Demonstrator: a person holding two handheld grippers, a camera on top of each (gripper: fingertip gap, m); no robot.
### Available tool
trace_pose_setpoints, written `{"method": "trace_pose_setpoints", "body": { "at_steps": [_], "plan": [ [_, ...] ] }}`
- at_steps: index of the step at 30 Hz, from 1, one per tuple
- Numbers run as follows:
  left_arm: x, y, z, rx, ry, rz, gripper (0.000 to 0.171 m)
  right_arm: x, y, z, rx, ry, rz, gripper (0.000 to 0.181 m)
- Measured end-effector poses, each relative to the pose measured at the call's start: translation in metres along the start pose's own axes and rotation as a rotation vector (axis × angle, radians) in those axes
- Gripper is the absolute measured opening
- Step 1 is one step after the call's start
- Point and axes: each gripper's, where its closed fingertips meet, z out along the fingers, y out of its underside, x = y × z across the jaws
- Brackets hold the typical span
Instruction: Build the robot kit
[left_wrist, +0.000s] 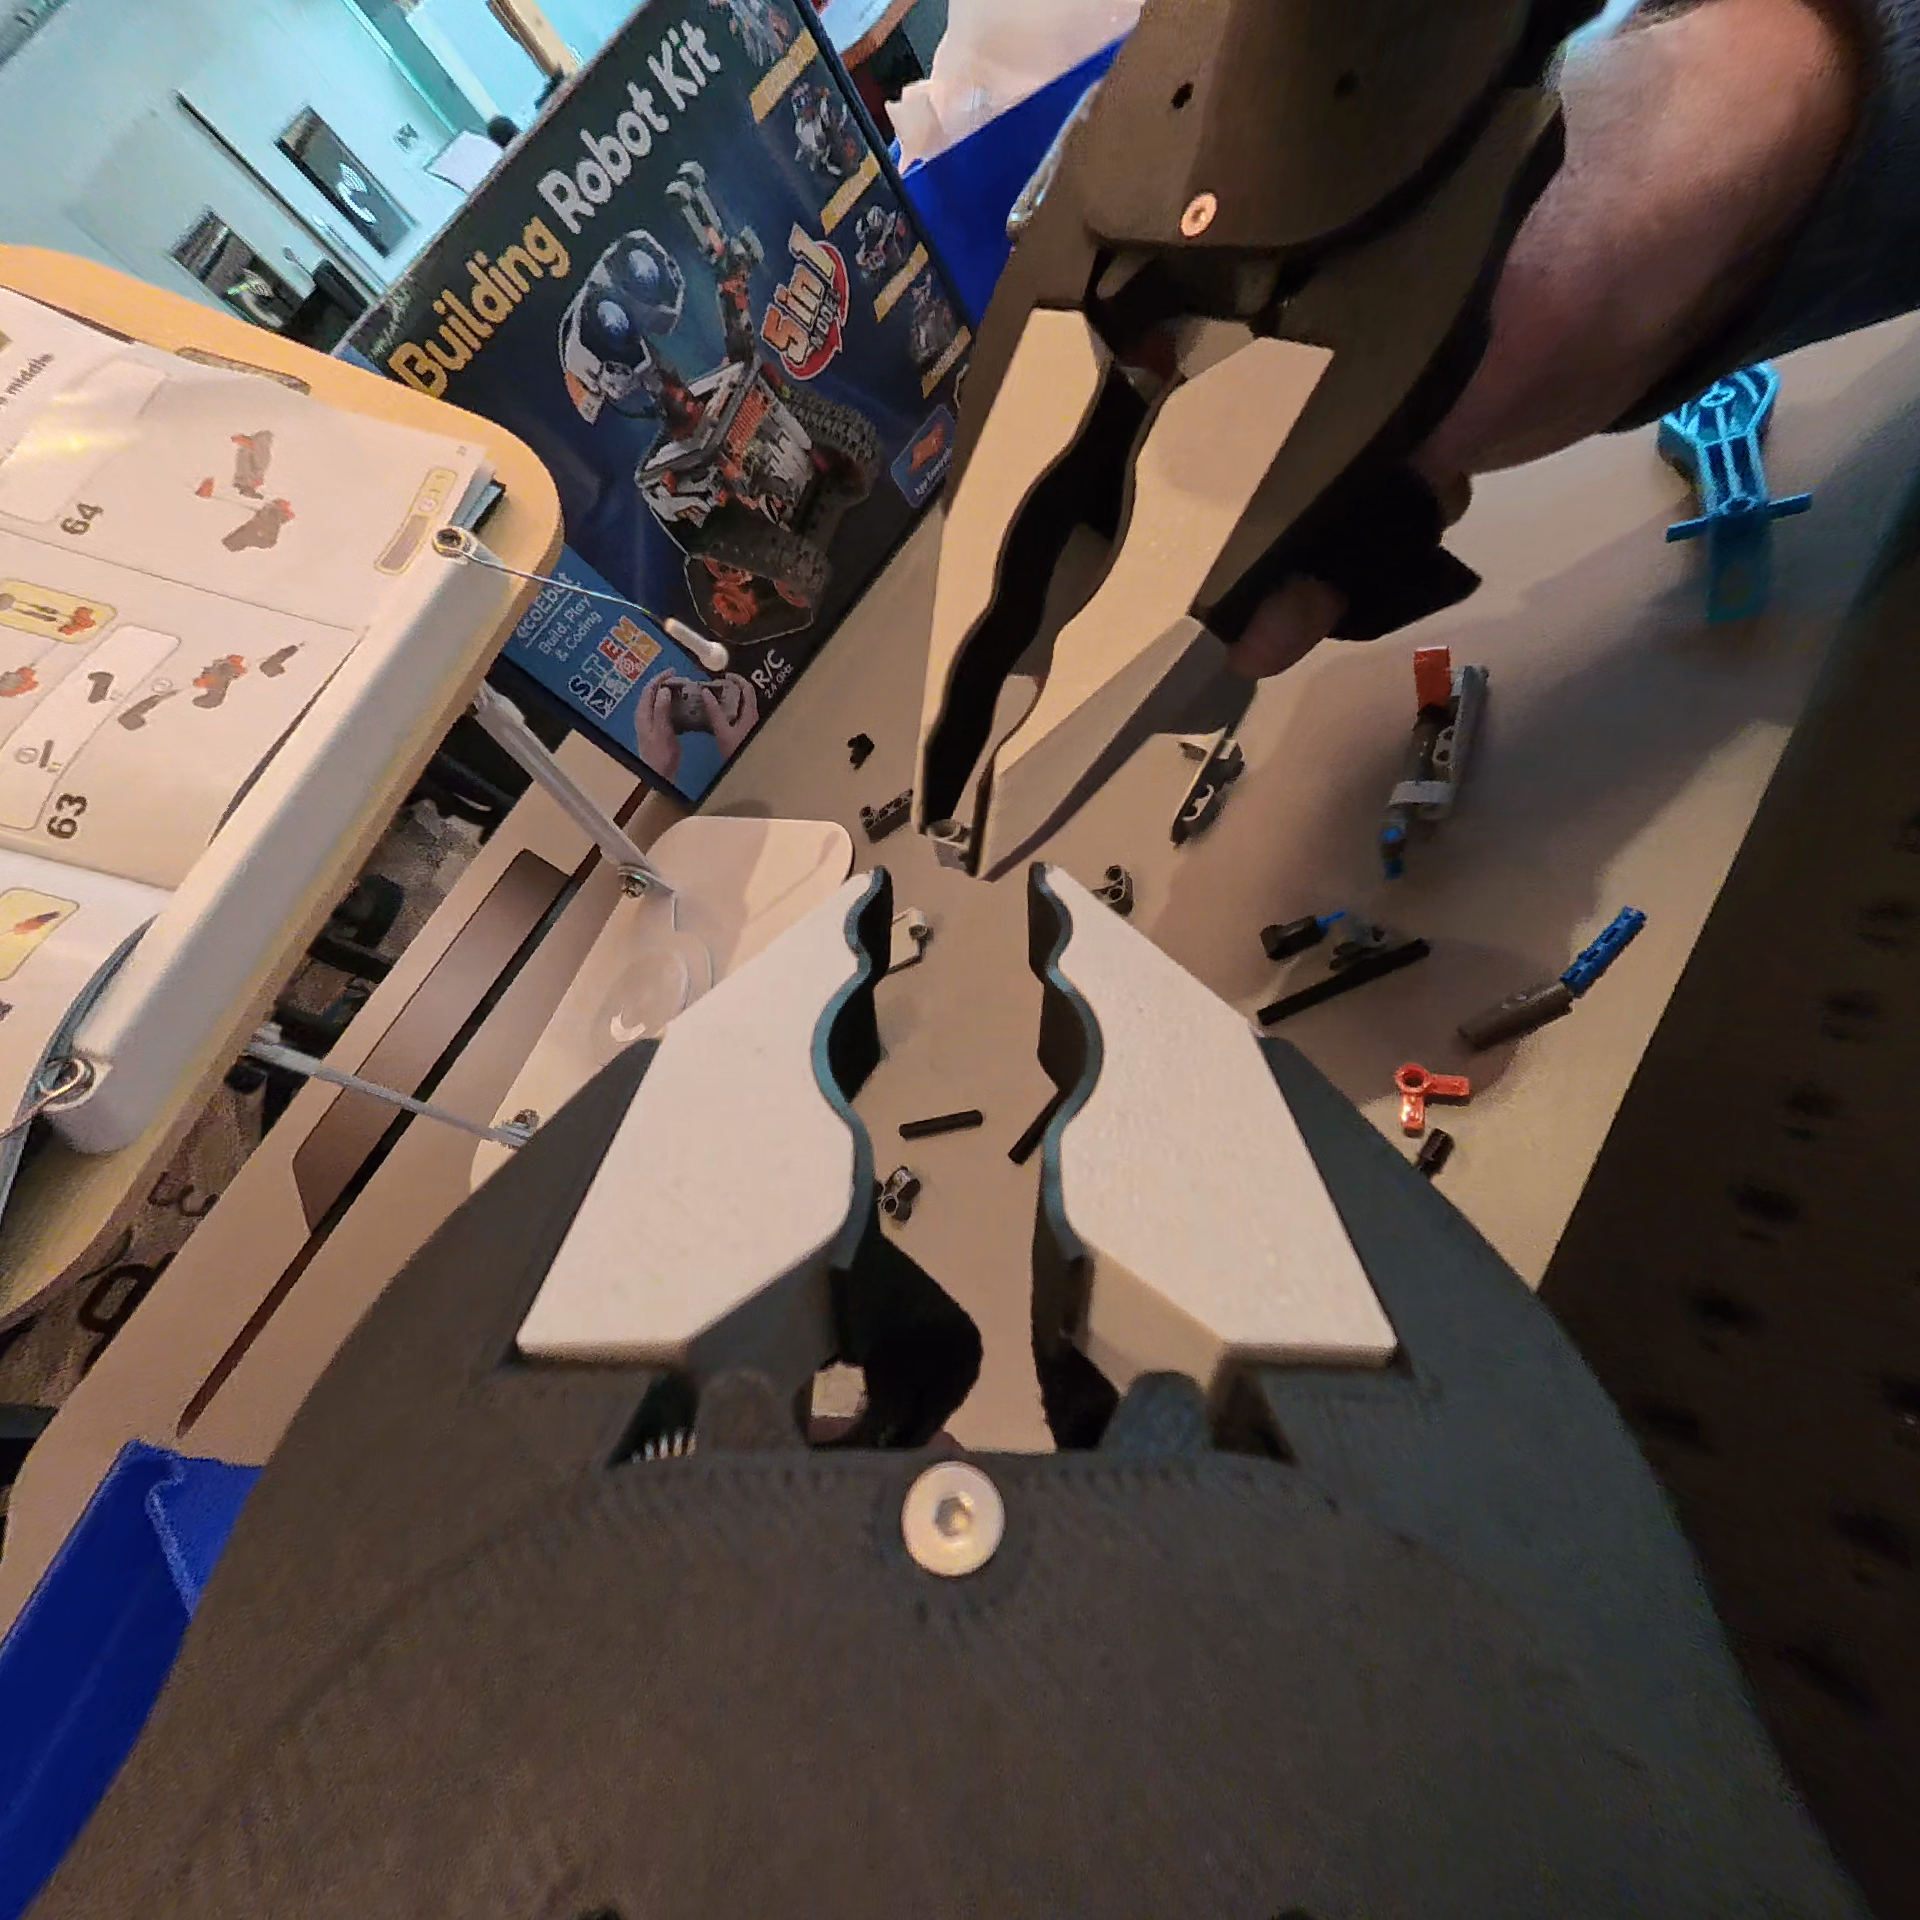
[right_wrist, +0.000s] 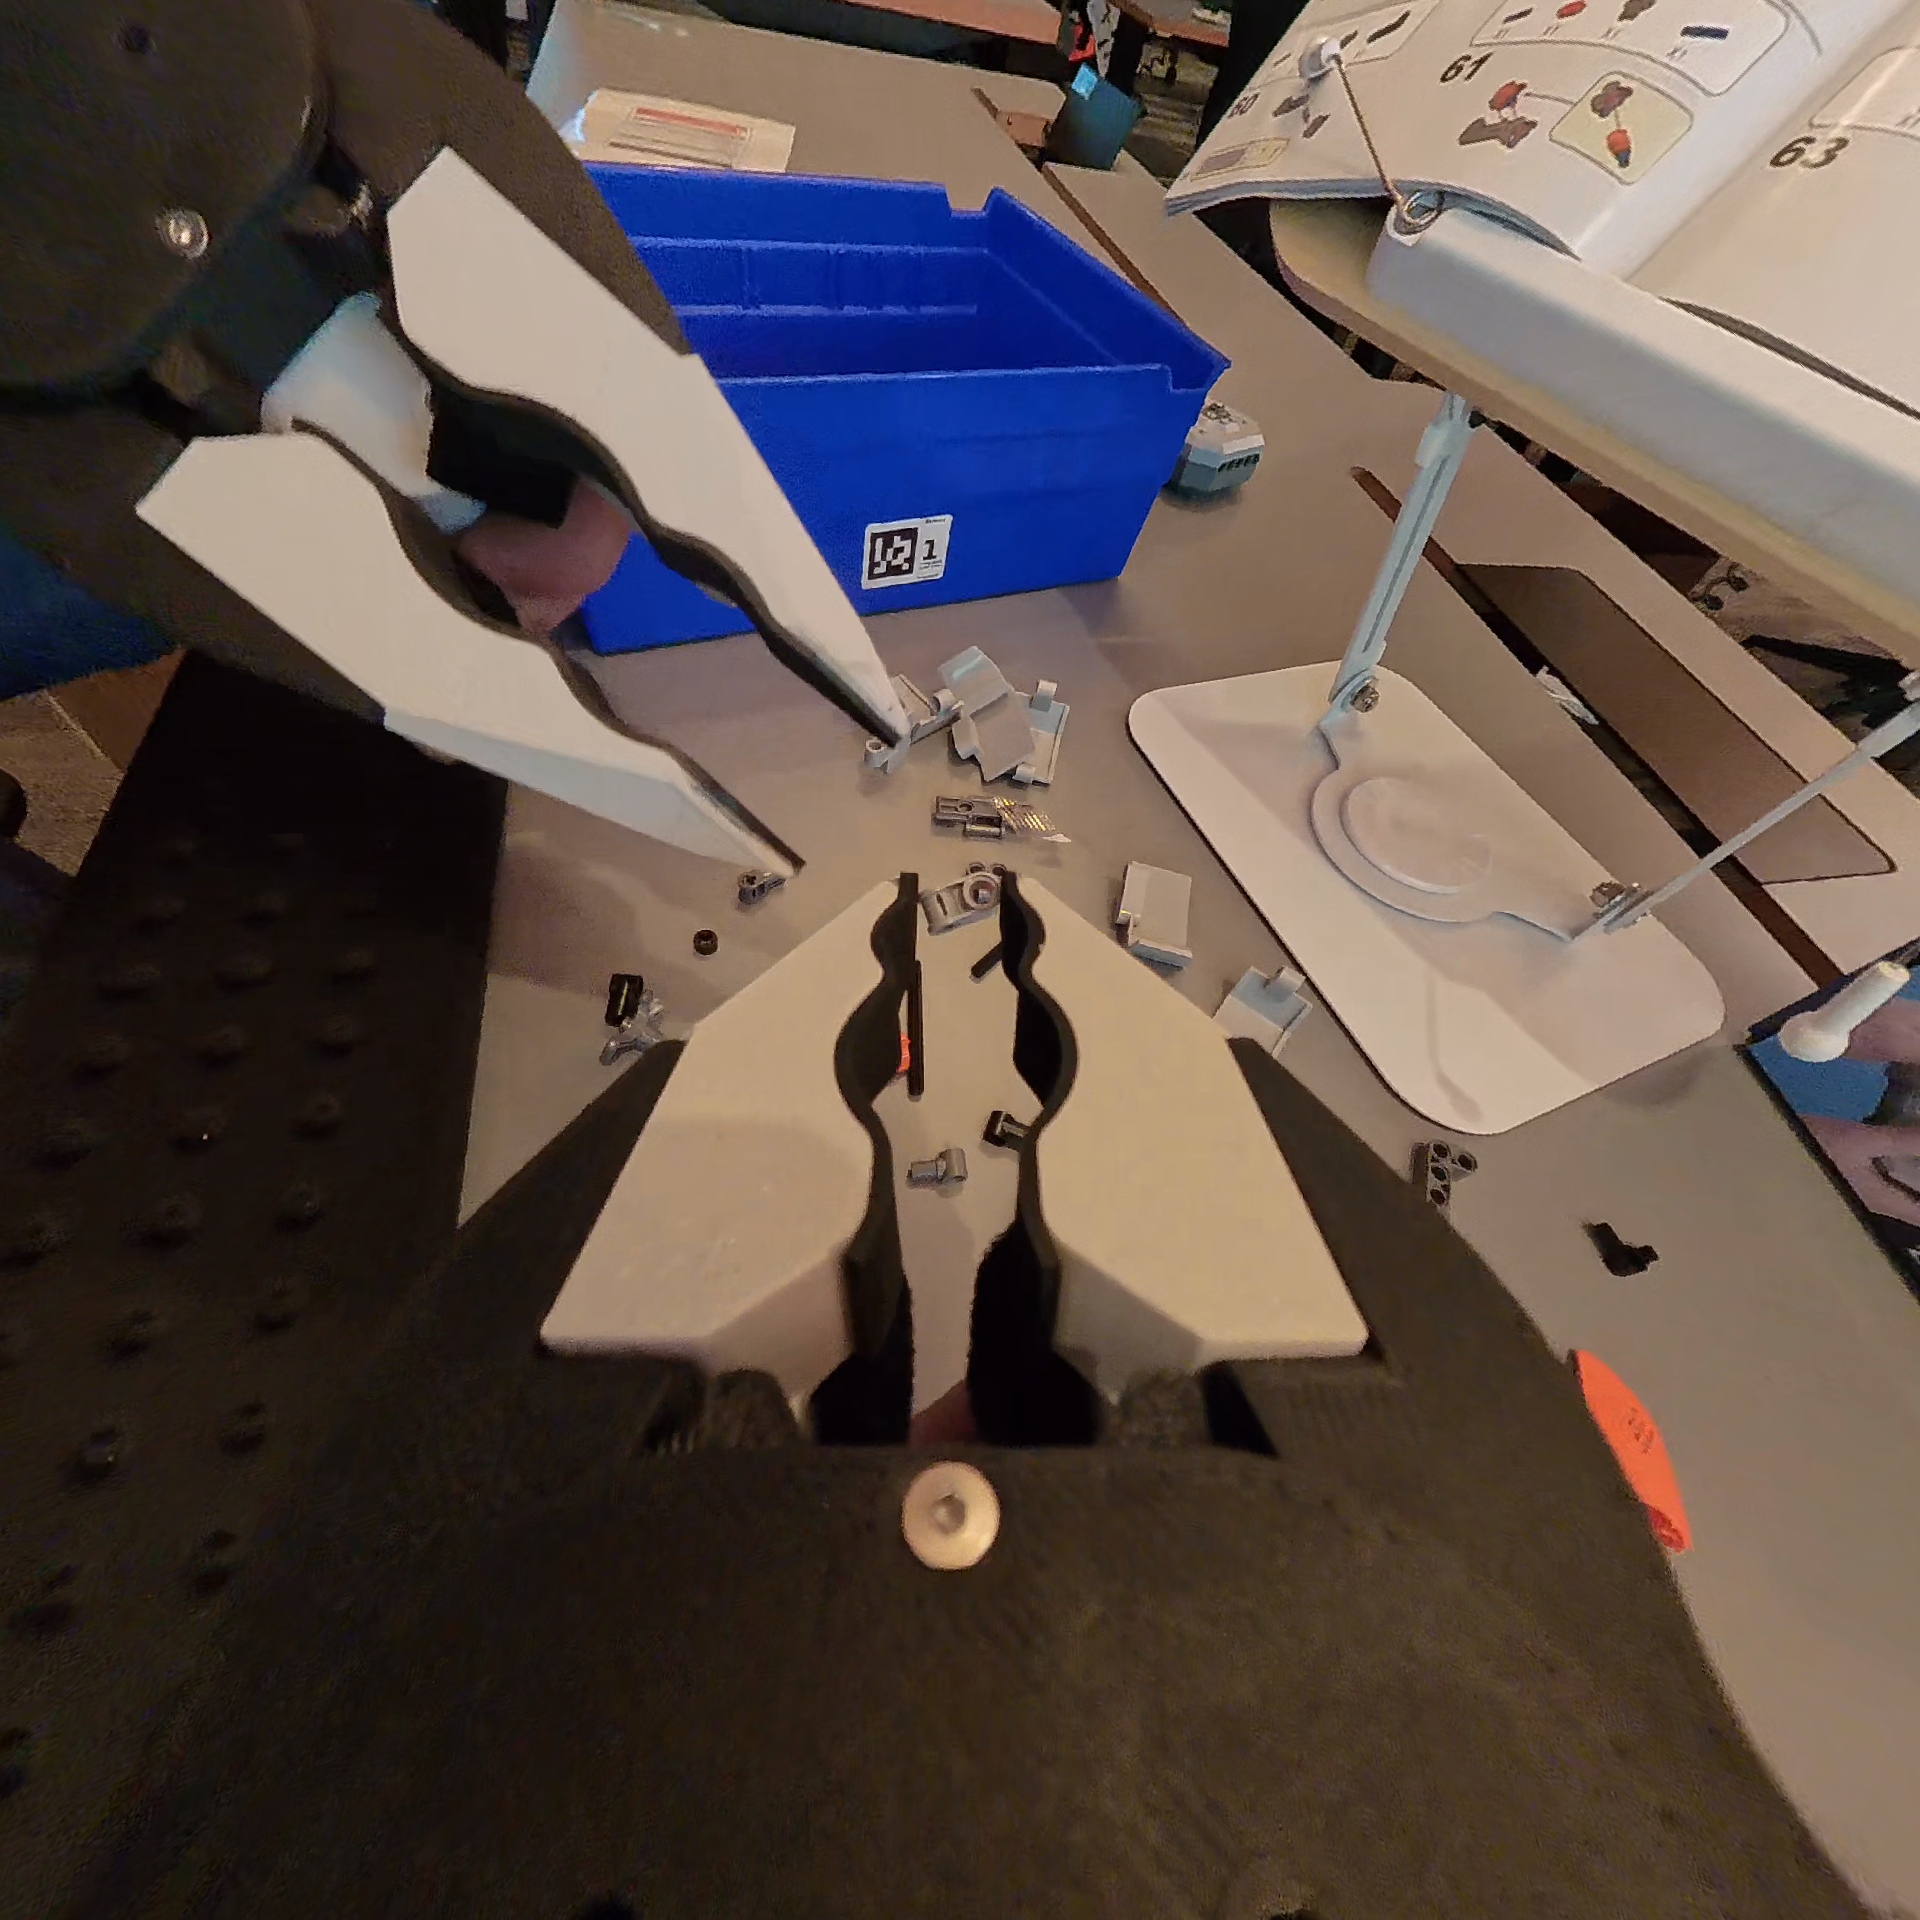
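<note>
Nearest the lens, my left gripper (left_wrist: 958, 883) hovers low over the bench (left_wrist: 1662, 790), jaws apart and empty. Two short black axles (left_wrist: 940, 1124) lie on the bench, seen through the gap between its fingers.

Facing it tip to tip, my right gripper (right_wrist: 958, 888) has its jaws drawn nearly together and clamped on one small grey connector (right_wrist: 961, 902). The connector is held at the very tips, just above the bench and just beside the left gripper's tips. I judge that so shallow a grip leaves most of the part exposed to the other jaws.

Loose parts are spread out singly, probably so that each can be pinched without disturbing a neighbour:
- one cluster of grey panels (right_wrist: 997, 727) near the left tips;
- two pale grey blocks (right_wrist: 1153, 914) beside my right fingers;
- one orange piece (left_wrist: 1429, 1089);
- one blue tool (left_wrist: 1725, 488), farther off.

One blue bin (right_wrist: 987, 468), with inner dividers and a square marker on its front wall, stands behind the panels. One instruction booklet (left_wrist: 156, 623) is pinned open on one white stand (right_wrist: 1455, 987). It tilts toward the work, presumably to keep its pages readable. One printed kit box (left_wrist: 675, 416) leans behind it.
</note>
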Motion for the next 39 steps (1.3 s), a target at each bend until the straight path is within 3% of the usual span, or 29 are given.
{"method": "trace_pose_setpoints", "body": {
  "at_steps": [5, 9, 14, 39],
  "plan": [
    [0.01, -0.001, 0.007, 0.036, 0.019, -0.008, 0.026, 0.002, 0.001, 0.001, 0.014, -0.001, 0.045, 0.013],
    [0.002, 0.005, 0.011, 0.031, -0.091, 0.068, 0.026, 0.004, 0.003, 0.002, 0.012, 0.0, 0.077, 0.013],
    [0.002, 0.003, 0.014, 0.078, -0.121, 0.06, 0.025, 0.003, 0.001, 0.003, 0.029, -0.021, 0.116, 0.013],
    [0.006, 0.003, 0.017, 0.136, -0.109, 0.036, 0.018, -0.001, -0.001, 0.005, 0.06, -0.064, 0.164, 0.013]
  ]
}}
